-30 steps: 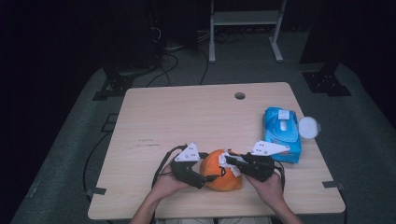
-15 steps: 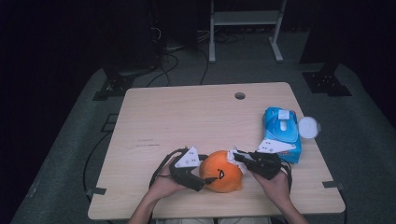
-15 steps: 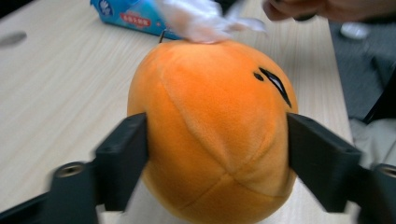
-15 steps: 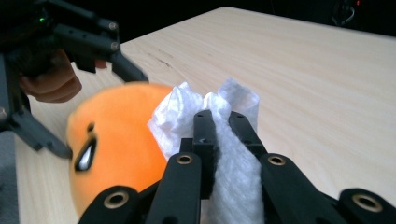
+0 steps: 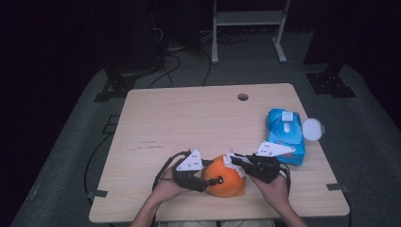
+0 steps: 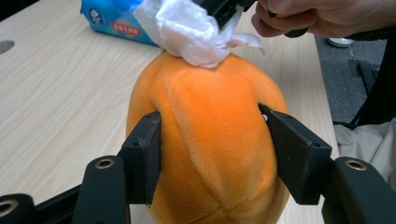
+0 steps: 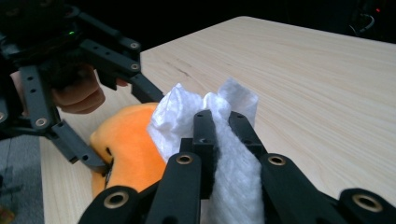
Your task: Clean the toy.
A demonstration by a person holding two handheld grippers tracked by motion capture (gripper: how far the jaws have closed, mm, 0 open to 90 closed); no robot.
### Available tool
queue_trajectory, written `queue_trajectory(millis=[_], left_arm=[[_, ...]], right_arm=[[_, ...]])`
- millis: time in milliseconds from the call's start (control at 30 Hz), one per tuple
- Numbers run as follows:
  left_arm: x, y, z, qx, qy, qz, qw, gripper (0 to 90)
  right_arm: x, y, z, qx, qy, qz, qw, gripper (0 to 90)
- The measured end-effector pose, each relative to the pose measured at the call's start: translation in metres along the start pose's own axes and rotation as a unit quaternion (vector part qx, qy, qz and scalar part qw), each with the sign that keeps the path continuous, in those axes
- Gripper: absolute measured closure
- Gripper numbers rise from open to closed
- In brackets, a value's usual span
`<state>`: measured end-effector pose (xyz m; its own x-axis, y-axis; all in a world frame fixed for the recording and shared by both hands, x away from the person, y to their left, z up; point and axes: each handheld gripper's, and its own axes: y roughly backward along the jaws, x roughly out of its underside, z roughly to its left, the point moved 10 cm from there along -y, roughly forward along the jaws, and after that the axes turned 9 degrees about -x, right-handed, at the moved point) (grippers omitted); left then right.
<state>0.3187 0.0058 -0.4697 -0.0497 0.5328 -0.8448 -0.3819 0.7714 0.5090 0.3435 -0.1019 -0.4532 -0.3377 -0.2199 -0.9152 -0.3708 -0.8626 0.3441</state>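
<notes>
Near the front edge of the wooden surface (image 5: pixel 189 118) sits an orange plush pumpkin (image 5: pixel 226 176), caught between the two tools. The left gripper (image 5: pixel 212 181) has just been closing its jaws, and in the left gripper view they now press into the plush pumpkin's (image 6: pixel 210 140) flanks — one black pad on each side, the soft fabric dented under them. The right gripper (image 5: pixel 231 160) comes in from the other side with its jaws clamped tight on a crumpled white wipe (image 7: pixel 210 126); the wipe (image 6: pixel 194 28) rests on the top of the pumpkin, touching it. In the right gripper view the pumpkin (image 7: pixel 128 140) lies just below and beside the wad, with the left gripper's black linkage behind it. Farther back, toward the right edge of the surface, lies a blue pack of wet wipes (image 5: pixel 284 135), well apart from the pumpkin, and a round white lid (image 5: pixel 312 128) sits just beside the pack.
</notes>
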Motion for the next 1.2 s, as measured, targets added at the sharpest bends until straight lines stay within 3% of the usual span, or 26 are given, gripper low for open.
queue_trajectory(millis=[67, 167, 233, 267, 333, 400, 467, 533, 633, 733, 833, 867, 967, 1033, 1100, 1200], left_arm=[[0.000, 0.000, -0.002, 0.002, -0.019, 0.003, 0.9998, 39.8], [0.000, 0.001, -0.004, 0.001, -0.023, -0.002, 0.9997, 40.0], [0.002, 0.002, -0.004, 0.001, -0.021, -0.005, 0.9998, 40.2], [0.002, 0.003, -0.003, 0.000, -0.022, -0.002, 0.9998, 40.2], [0.002, 0.002, -0.002, 0.002, -0.012, -0.004, 0.9999, 39.3], [0.000, 0.000, 0.000, 0.001, 0.006, -0.002, 1.0000, 30.6], [-0.001, -0.003, 0.003, 0.002, 0.028, 0.006, 0.9996, 17.7], [0.001, -0.005, 0.004, 0.001, 0.036, 0.011, 0.9993, 14.3], [0.005, -0.001, 0.007, 0.005, 0.041, 0.009, 0.9991, 27.1], [0.012, 0.003, 0.013, 0.003, 0.039, 0.014, 0.9991, 36.4], [0.016, 0.005, 0.017, 0.012, 0.057, 0.012, 0.9982, 36.1], [0.015, 0.004, 0.016, 0.011, 0.057, 0.013, 0.9982, 32.7], [0.006, 0.001, 0.015, 0.007, 0.065, 0.008, 0.9978, 16.3], [0.007, -0.001, 0.014, 0.002, 0.056, 0.017, 0.9983, 17.2], [0.010, 0.001, 0.016, 0.001, 0.051, 0.016, 0.9986, 28.7], [0.015, 0.004, 0.019, 0.003, 0.064, 0.018, 0.9978, 35.2]], right_arm=[[-0.004, -0.002, 0.010, -0.001, 0.012, -0.002, 0.9999, 82.2], [-0.011, -0.009, 0.024, -0.021, 0.028, -0.006, 0.9994, 82.1], [-0.013, -0.009, 0.020, -0.016, 0.031, -0.005, 0.9994, 82.1], [-0.011, -0.006, 0.012, -0.005, 0.023, -0.004, 0.9997, 82.1], [-0.006, 0.000, -0.003, 0.019, 0.021, 0.005, 0.9996, 82.2], [-0.001, 0.005, -0.007, 0.017, 0.003, 0.000, 0.9999, 82.2], [-0.001, 0.003, 0.000, 0.010, 0.006, -0.002, 0.9999, 82.2], [-0.003, -0.003, 0.011, -0.015, 0.011, -0.007, 0.9998, 82.1], [-0.005, -0.008, 0.017, -0.022, 0.024, -0.002, 0.9995, 82.0], [0.000, -0.004, 0.002, -0.008, 0.008, -0.002, 0.9999, 82.1], [0.009, 0.003, -0.012, 0.016, -0.008, 0.002, 0.9998, 82.0], [0.009, 0.003, -0.012, 0.013, -0.016, -0.004, 0.9998, 82.0], [0.004, -0.003, 0.003, 0.000, 0.002, -0.006, 1.0000, 81.9], [0.001, -0.007, 0.013, -0.013, 0.017, -0.005, 0.9998, 81.9], [0.000, -0.008, 0.014, -0.012, 0.029, 0.001, 0.9995, 81.9], [0.005, -0.002, -0.001, -0.003, 0.006, -0.004, 1.0000, 81.9]])
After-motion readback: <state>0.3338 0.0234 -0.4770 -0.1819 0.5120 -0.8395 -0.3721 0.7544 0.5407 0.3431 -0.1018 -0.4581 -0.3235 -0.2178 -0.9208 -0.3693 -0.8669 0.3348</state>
